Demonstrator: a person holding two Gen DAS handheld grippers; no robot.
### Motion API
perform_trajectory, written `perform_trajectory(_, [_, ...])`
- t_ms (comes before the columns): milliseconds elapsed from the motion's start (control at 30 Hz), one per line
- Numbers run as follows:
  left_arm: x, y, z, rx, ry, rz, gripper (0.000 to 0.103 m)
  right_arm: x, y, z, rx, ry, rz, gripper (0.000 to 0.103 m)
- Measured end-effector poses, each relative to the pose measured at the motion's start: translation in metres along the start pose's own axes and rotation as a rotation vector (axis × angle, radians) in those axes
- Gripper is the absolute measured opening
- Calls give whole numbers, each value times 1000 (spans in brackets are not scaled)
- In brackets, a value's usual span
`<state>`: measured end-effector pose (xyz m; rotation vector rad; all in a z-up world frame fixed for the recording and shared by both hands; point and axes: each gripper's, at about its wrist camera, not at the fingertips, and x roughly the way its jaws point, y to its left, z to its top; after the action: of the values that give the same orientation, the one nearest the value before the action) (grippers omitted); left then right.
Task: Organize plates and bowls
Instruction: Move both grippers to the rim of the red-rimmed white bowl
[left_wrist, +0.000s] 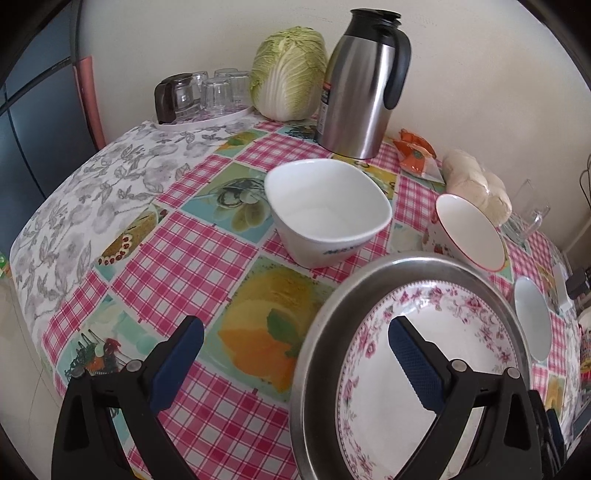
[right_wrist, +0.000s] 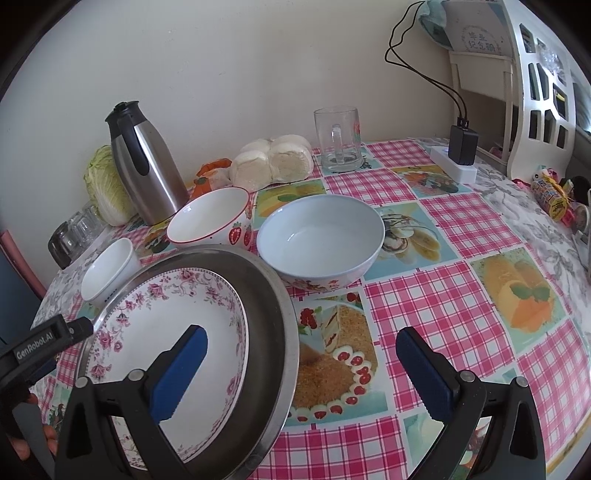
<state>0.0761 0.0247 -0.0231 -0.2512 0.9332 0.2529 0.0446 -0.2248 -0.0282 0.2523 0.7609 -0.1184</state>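
A floral-rimmed white plate (left_wrist: 436, 354) (right_wrist: 173, 314) lies inside a steel plate (left_wrist: 328, 317) (right_wrist: 273, 306) on the table. A white squarish bowl (left_wrist: 328, 210) (right_wrist: 107, 269), a strawberry-print bowl (left_wrist: 469, 232) (right_wrist: 210, 221) and a large pale blue bowl (left_wrist: 532, 317) (right_wrist: 321, 236) stand behind it. My left gripper (left_wrist: 295, 354) is open and straddles the stack's left rim. My right gripper (right_wrist: 301, 365) is open and straddles its right rim. Neither grips anything.
A steel thermos (left_wrist: 362, 85) (right_wrist: 147, 166), a cabbage (left_wrist: 288, 70), a tray of upturned glasses (left_wrist: 207, 96), bread buns (right_wrist: 273, 162), a glass mug (right_wrist: 338, 138) and a power strip with charger (right_wrist: 458, 155) line the back of the checked tablecloth (right_wrist: 443, 295).
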Motion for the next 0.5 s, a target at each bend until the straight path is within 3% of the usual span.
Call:
perform_trajectory(200, [14,9,20,-72,46,-5,100,2,2,3,-13,8,-9,103])
perform_trajectory(500, [30,17,54,-69,7,-45,100,3,12,24,-39,1,23,103])
